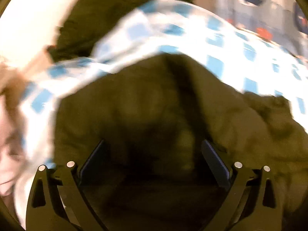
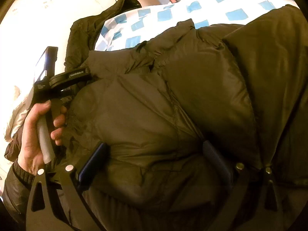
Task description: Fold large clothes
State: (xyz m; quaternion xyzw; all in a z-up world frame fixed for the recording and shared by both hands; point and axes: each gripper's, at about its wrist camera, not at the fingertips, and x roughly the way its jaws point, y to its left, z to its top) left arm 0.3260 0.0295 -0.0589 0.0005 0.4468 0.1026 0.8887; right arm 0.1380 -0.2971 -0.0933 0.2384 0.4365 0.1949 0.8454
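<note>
A large dark olive puffer jacket (image 2: 163,105) lies on a blue-and-white checked bed cover (image 2: 173,13). In the right wrist view my right gripper (image 2: 154,154) is open, its blue pads (image 2: 92,161) spread wide with jacket fabric bulging between them, pressed against it. The left gripper's body (image 2: 57,80) shows there at the jacket's left edge, held by a hand (image 2: 36,134). In the blurred left wrist view my left gripper (image 1: 154,154) is open over the jacket (image 1: 154,105), nothing clamped between the pads (image 1: 215,161).
The checked cover (image 1: 211,44) runs behind the jacket. Another dark garment (image 1: 115,11) lies further back, near a bright pale floor (image 2: 57,3). A patterned blue and red fabric (image 1: 259,3) is at the far right.
</note>
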